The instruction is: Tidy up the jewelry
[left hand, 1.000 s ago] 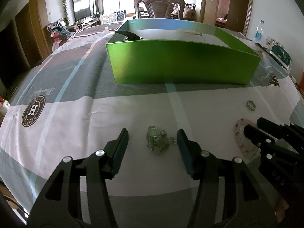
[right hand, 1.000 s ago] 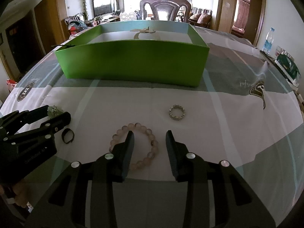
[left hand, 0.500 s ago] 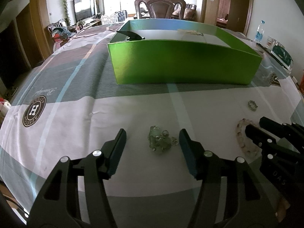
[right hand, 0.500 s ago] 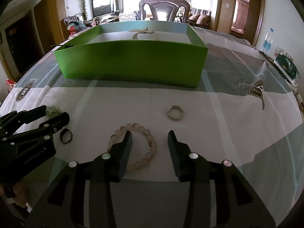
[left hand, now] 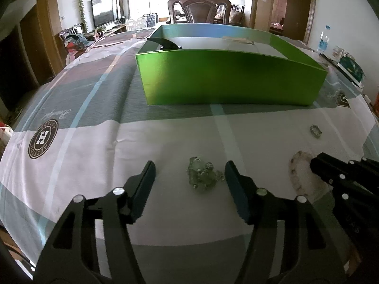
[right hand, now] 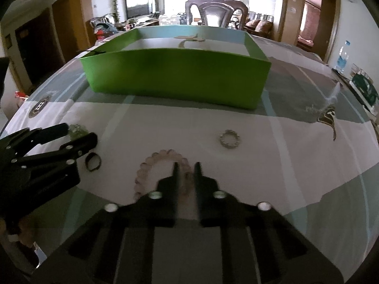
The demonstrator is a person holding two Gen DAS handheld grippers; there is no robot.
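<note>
On the striped tablecloth (right hand: 296,146), 6 o'clock of green cardboard box (right hand: 177,75):
right gripper (right hand: 186,165): jaws just closed on pale pink bead bracelet (right hand: 163,156)
left gripper (left hand: 189,172): half open, straddling clear green bead cluster (left hand: 203,175), no contact
risk: thin pinch, beads likely roll out on lift

Open cloth lay between the green box (right hand: 175,75) and the jewelry; box wall blocked the way ahead, left gripper (right hand: 78,137) crowded the dark ring (right hand: 93,161)
</note>
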